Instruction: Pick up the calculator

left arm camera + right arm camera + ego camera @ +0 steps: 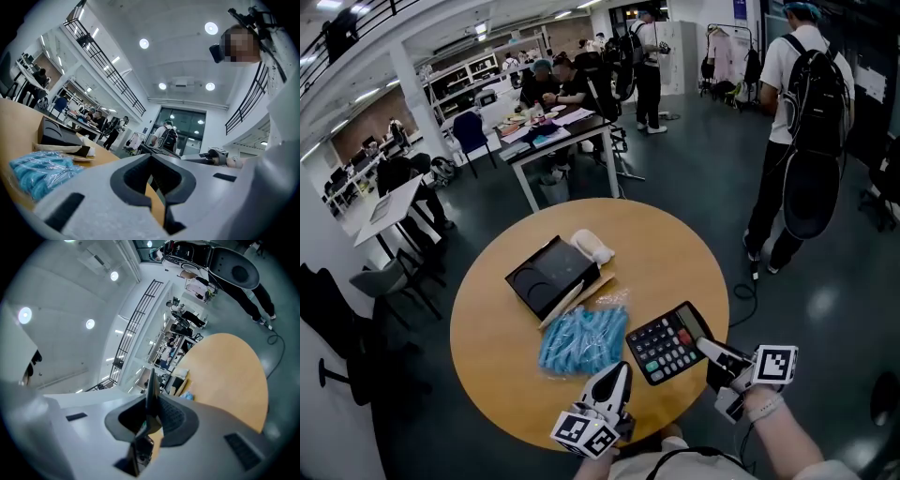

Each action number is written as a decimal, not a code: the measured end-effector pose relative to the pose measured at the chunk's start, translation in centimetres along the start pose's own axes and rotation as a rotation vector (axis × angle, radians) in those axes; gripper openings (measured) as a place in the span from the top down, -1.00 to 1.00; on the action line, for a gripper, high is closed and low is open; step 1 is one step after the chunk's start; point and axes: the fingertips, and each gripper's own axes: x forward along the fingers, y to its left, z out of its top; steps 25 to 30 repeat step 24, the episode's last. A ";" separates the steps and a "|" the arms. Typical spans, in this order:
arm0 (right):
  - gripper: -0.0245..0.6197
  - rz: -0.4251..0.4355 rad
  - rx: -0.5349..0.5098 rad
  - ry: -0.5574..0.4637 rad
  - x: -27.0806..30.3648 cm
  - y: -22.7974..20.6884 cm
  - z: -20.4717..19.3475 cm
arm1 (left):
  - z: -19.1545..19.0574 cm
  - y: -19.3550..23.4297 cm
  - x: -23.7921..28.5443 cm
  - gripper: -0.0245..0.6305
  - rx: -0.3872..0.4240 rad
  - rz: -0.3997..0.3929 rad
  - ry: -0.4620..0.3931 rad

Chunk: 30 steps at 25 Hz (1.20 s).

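Note:
The black calculator (668,343) with grey and red keys hangs tilted over the near right part of the round wooden table (502,370). My right gripper (705,348) is shut on its right edge. In the right gripper view the calculator (151,387) stands edge-on between the closed jaws of that gripper (149,416). My left gripper (621,371) hovers at the table's near edge, just left of the calculator, shut with nothing in it. In the left gripper view its jaws (152,180) meet, and the calculator (159,150) shows beyond them.
A blue plastic bag (581,339) lies left of the calculator. Behind it are a black tray (553,275), a wooden stick (575,300) and a white cloth (592,246). A person with a backpack (806,122) stands on the floor to the right. Desks with people fill the back.

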 end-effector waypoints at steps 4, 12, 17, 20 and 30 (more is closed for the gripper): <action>0.74 -0.002 -0.009 -0.002 -0.1 0.3 0.1 | 0.3 0.1 -0.2 0.91 -0.001 0.004 -0.002; 0.74 0.029 0.003 -0.022 -0.1 1.9 0.5 | 0.8 -0.3 -0.5 0.91 -0.013 0.011 -0.006; 0.74 0.014 -0.007 -0.022 0.1 1.4 0.3 | 0.3 0.3 -0.7 0.91 -0.012 0.018 -0.004; 0.74 0.009 -0.016 -0.026 0.2 0.8 0.1 | -0.1 0.8 -0.9 0.91 -0.016 0.022 -0.002; 0.74 0.008 -0.008 -0.033 0.2 0.4 0.3 | -0.3 0.9 -0.8 0.91 -0.015 0.021 0.000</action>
